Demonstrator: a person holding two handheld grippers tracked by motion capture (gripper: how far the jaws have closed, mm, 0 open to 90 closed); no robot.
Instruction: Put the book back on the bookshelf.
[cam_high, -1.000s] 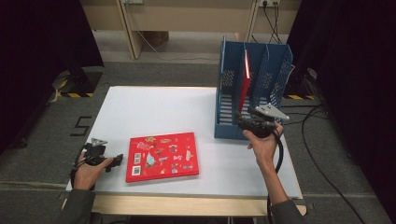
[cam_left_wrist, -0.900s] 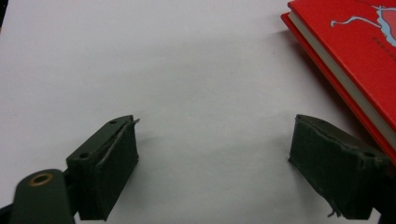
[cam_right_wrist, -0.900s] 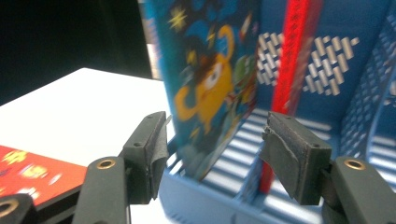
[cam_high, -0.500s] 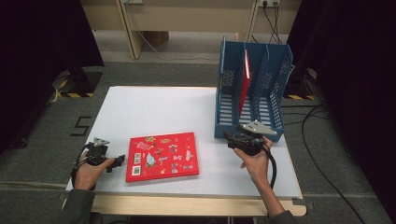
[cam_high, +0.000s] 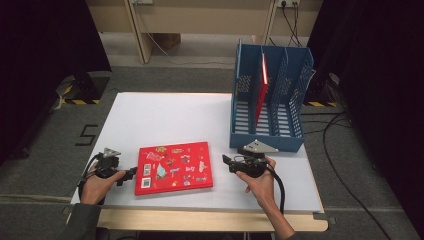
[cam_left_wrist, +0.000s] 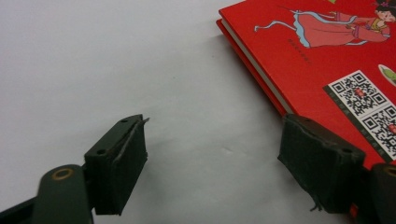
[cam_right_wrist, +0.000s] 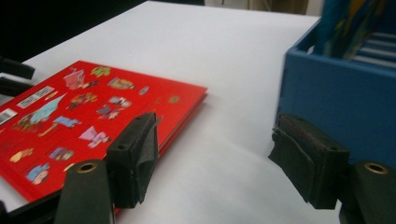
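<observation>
Left gripper (cam_high: 131, 172) low at the red book's (cam_high: 173, 167) left edge, jaws wide apart. Right gripper (cam_high: 226, 161) just off the book's right edge, jaws spread, empty. Both forearms enter from below.

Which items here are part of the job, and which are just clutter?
In play: flat red picture book, blue three-slot file rack, left gripper, right gripper, both open.
Lying about: upright red book already in the rack, black floor cables.

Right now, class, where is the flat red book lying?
In the high view, the red book lies flat on the table's near edge, between the left gripper and right gripper.
</observation>
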